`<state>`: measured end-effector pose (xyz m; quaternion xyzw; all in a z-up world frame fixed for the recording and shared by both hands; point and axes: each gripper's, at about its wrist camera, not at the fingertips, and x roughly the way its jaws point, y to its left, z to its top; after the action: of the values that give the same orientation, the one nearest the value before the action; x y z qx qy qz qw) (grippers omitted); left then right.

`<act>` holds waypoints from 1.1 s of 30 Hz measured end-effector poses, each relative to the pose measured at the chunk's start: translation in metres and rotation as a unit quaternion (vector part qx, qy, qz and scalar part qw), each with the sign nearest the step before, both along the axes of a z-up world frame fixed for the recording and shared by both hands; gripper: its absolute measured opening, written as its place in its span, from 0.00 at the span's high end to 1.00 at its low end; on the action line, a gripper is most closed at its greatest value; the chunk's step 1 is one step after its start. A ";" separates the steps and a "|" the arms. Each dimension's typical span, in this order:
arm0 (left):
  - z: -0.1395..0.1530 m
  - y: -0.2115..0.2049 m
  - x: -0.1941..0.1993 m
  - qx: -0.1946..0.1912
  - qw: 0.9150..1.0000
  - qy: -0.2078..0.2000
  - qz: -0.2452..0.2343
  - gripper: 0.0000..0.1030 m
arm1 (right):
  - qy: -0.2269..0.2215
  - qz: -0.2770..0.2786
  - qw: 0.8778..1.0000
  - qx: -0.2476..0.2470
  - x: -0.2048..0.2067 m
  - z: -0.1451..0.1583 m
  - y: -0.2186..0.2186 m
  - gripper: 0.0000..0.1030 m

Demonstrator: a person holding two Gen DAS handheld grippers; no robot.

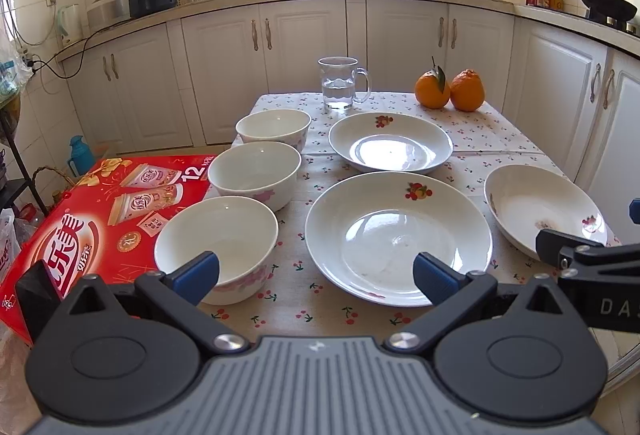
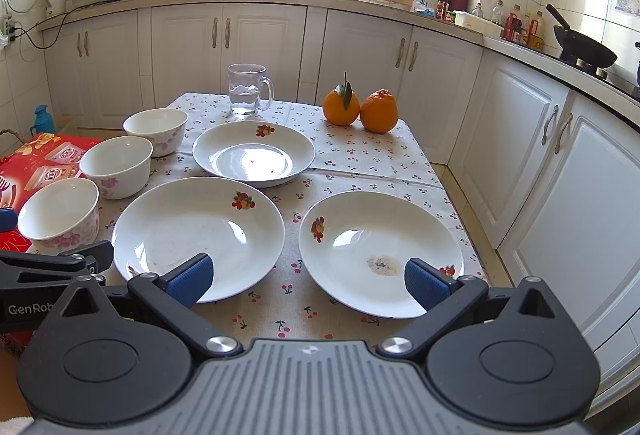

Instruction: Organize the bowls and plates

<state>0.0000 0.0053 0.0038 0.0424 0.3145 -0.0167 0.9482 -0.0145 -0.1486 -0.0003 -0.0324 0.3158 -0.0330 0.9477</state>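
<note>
Plates and bowls sit unstacked across the cherry-print tablecloth (image 2: 360,155); nothing is gripped.

Three bowls line the table's left edge, nearest bowl (image 1: 216,247), middle bowl (image 1: 254,175) and far bowl (image 1: 273,128), each just apart from the next. Three plates lie to their right: near-centre plate (image 1: 398,239), far plate (image 1: 390,141), and right plate (image 2: 380,253), which carries a small smear. The left gripper (image 1: 316,273) hovers spread, empty, between the nearest bowl and the near-centre plate; the right gripper (image 2: 308,281) hangs spread and empty between the two nearer plates. Likely risks: glazed rims could slip from a shallow pinch, a dragged plate could bunch the cloth, and the nearest bowl sits close enough to the edge to be knocked toward the red carton (image 1: 80,235). The water mug (image 1: 340,83) and oranges (image 1: 450,89) stand well behind.
</note>
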 end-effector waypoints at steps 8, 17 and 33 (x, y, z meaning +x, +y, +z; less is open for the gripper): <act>0.001 0.002 -0.001 -0.008 1.000 -0.003 0.001 0.01 | -0.003 -0.001 1.000 -0.005 -0.003 0.003 0.003 0.00; 0.002 0.005 -0.002 -0.013 1.000 -0.008 0.002 0.01 | -0.007 -0.001 1.000 -0.005 -0.004 0.006 0.005 0.00; -0.001 0.004 0.002 -0.019 1.000 -0.010 0.006 0.01 | -0.008 0.005 1.000 0.006 0.000 0.004 0.001 0.00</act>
<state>0.0018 0.0089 0.0032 0.0231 0.3045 -0.0167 0.9521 -0.0147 -0.1479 0.0037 -0.0279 0.3080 -0.0270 0.9506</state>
